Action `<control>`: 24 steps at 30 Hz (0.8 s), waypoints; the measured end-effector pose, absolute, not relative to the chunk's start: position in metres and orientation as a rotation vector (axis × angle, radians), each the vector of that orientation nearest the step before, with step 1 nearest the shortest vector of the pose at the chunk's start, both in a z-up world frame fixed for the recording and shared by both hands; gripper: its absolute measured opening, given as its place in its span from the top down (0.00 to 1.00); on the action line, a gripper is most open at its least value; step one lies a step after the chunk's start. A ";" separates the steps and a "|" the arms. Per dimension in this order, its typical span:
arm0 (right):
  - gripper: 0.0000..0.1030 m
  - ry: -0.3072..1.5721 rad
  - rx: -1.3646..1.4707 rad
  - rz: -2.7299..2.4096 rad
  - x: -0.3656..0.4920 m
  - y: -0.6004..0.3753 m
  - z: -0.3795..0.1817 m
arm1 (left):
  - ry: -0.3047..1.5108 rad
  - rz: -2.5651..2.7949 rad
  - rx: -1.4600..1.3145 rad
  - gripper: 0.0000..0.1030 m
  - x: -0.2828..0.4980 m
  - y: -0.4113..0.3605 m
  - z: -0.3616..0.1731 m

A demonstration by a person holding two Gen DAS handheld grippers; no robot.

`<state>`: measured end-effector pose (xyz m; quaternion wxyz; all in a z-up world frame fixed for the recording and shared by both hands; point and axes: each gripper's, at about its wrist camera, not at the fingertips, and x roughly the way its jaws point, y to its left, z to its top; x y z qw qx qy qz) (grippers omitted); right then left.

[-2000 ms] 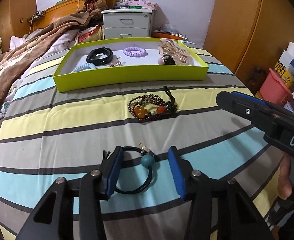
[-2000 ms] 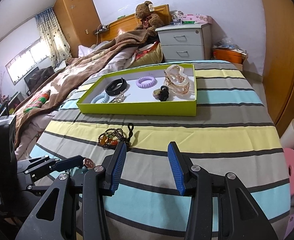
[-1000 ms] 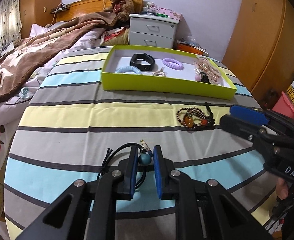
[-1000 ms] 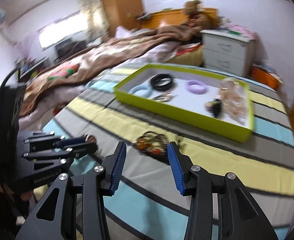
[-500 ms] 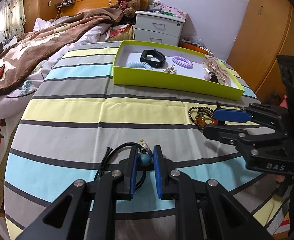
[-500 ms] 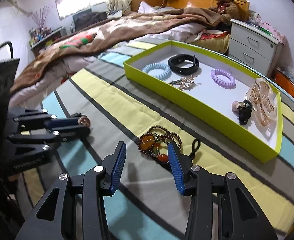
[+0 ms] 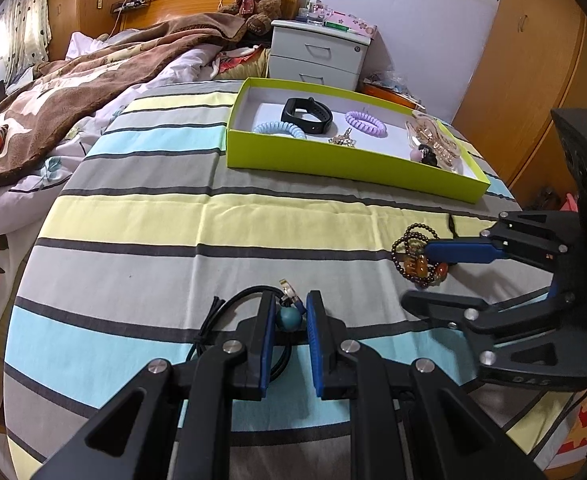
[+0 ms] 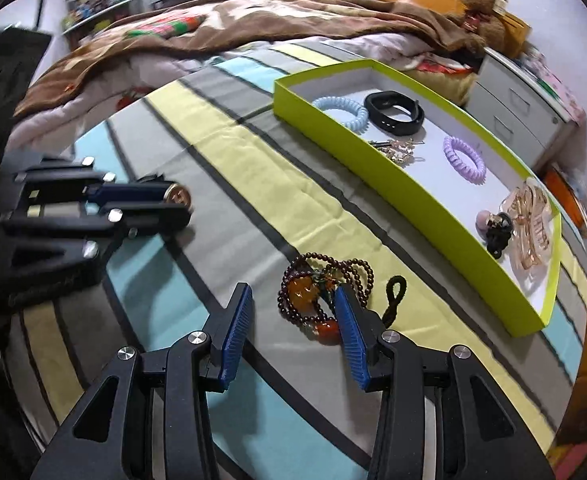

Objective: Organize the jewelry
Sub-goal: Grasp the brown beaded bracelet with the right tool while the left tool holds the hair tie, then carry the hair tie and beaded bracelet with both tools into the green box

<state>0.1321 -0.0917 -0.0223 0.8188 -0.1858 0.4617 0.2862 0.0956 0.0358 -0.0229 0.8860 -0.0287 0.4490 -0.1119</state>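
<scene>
On the striped bedspread lies a black cord with a teal bead, and my left gripper is shut on that bead. The same left gripper shows at the left of the right wrist view. A dark beaded bracelet with orange stones lies just in front of my right gripper. That gripper is open, its right finger over the bracelet's edge and its pads not pressing. In the left wrist view the right gripper straddles the bracelet. The lime green tray stands farther back.
The tray holds a black band, a blue coil tie, a purple coil tie, a clear hair claw and small pieces. A brown blanket is heaped at the left. A white nightstand stands behind.
My right gripper has rolled and come down closer over the beaded bracelet, still open. The left gripper stays shut on the teal bead in the same spot.
</scene>
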 end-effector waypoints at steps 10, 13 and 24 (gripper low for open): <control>0.79 0.940 -0.284 0.534 0.133 -0.097 -0.023 | 0.933 -0.241 -0.073 0.84 0.098 0.038 -0.023; 0.86 0.921 -0.260 0.515 0.130 -0.098 -0.024 | 0.934 -0.241 -0.073 0.84 0.097 0.039 -0.023; 0.88 0.855 -0.196 0.515 0.119 -0.107 -0.018 | 0.930 -0.235 -0.081 0.84 0.096 0.040 -0.021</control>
